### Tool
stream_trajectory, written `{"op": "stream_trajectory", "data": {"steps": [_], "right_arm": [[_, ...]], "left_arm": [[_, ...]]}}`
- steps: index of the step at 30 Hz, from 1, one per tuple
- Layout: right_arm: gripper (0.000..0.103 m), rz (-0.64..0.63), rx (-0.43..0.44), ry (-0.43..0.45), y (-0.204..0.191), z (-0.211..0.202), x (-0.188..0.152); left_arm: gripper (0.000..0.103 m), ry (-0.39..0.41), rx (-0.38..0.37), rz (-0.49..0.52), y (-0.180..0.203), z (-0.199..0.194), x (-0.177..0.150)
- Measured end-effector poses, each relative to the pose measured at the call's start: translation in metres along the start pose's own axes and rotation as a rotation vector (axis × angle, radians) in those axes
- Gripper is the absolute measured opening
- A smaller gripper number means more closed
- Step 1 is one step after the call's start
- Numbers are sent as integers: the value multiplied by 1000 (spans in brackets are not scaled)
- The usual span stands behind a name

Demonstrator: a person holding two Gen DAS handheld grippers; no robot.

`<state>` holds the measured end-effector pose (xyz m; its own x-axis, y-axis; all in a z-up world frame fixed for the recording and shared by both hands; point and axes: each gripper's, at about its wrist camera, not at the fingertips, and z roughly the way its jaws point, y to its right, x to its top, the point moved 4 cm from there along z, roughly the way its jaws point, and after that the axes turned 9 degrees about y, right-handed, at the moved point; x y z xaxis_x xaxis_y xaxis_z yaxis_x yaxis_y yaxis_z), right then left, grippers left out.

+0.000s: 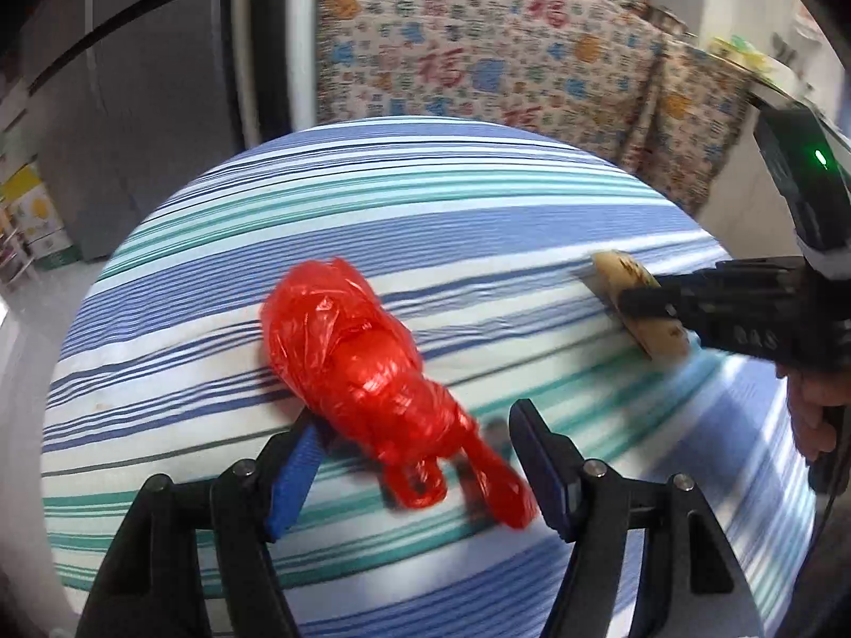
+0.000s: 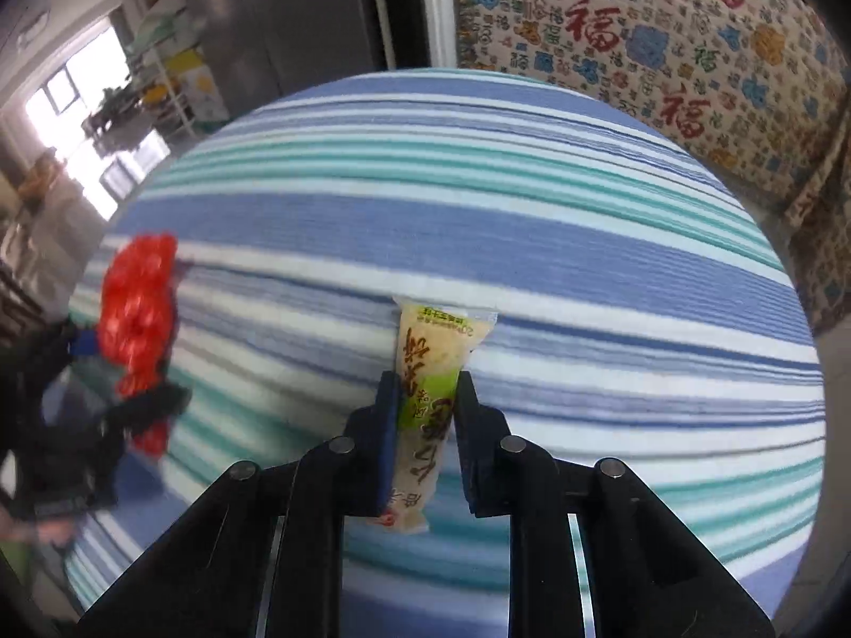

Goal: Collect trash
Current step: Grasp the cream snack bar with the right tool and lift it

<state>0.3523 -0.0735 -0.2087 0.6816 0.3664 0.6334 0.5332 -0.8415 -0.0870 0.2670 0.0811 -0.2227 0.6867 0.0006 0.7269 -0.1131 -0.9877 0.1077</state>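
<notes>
A crumpled red plastic bag [image 1: 345, 340] lies on the round table with the striped cloth [image 1: 425, 202]. My left gripper [image 1: 420, 420] is open, its blue pads either side of the bag's knotted tail; the left pad touches the plastic, the right pad stands apart. My right gripper [image 2: 426, 377] is shut on a pale yellow-green snack packet [image 2: 441, 335], whose far end rests on the cloth. In the left wrist view the packet [image 1: 622, 271] and the right gripper [image 1: 643, 305] sit at the table's right side. The red bag [image 2: 138, 297] appears blurred at the left of the right wrist view.
A patterned cloth with red characters [image 1: 505, 53] hangs behind the table. A grey refrigerator [image 1: 133, 106] stands at the back left. Cardboard boxes [image 1: 37, 223] sit on the floor beside it. A hand [image 1: 814, 409] holds the right gripper's handle.
</notes>
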Motion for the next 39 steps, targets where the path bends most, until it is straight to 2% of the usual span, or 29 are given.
{"op": "stream_trajectory", "data": {"steps": [2, 4, 5, 6, 7, 8, 10, 13, 17, 22, 24, 27, 31, 33, 34, 35, 39], "right_arm": [[20, -37, -40, 2, 10, -21, -24], [25, -37, -75, 32, 19, -34, -42], [45, -13, -84, 53, 24, -39, -50], [60, 20, -83, 70, 29, -42, -55], [82, 62, -81, 90, 33, -45, -62], [88, 101, -80, 107, 37, -48, -69], [89, 122, -98, 120, 37, -51, -78], [93, 65, -110, 95, 30, -53, -83], [94, 81, -99, 77, 35, -55, -83], [94, 139, -16, 116, 38, -76, -74], [94, 139, 4, 126, 35, -79, -68], [89, 141, 5, 103, 31, -71, -61], [78, 150, 8, 73, 28, -57, -55], [57, 152, 5, 47, 28, -49, -54], [19, 153, -2, 33, 29, -47, -56], [16, 156, -11, 36, 31, -48, -55], [15, 162, 11, 90, 32, -64, -51]], "left_arm": [[71, -8, -30, 63, 14, 1, -1], [71, -5, -3, 89, 23, 1, -3], [71, -8, 3, 95, 24, 1, -4], [71, -10, 8, 97, 26, 0, -6], [71, -13, 17, 95, 25, -2, -7], [71, -17, 26, 91, 23, -5, -10], [71, -33, 62, 87, 21, -10, -15], [86, -64, 94, 78, 15, -16, -22], [85, -88, 94, 59, 7, -20, -23], [85, -4, -40, -87, 4, -35, -7], [85, 15, -42, -136, -1, -33, 3], [85, 14, 25, -195, -11, -16, 17], [85, 0, 36, -243, -19, 3, 28], [82, 5, 52, -226, -17, 6, 30], [63, 8, 55, -214, -17, 6, 31], [34, 5, 49, -201, -15, 7, 31], [33, 22, 38, -178, -15, 0, 28]]}}
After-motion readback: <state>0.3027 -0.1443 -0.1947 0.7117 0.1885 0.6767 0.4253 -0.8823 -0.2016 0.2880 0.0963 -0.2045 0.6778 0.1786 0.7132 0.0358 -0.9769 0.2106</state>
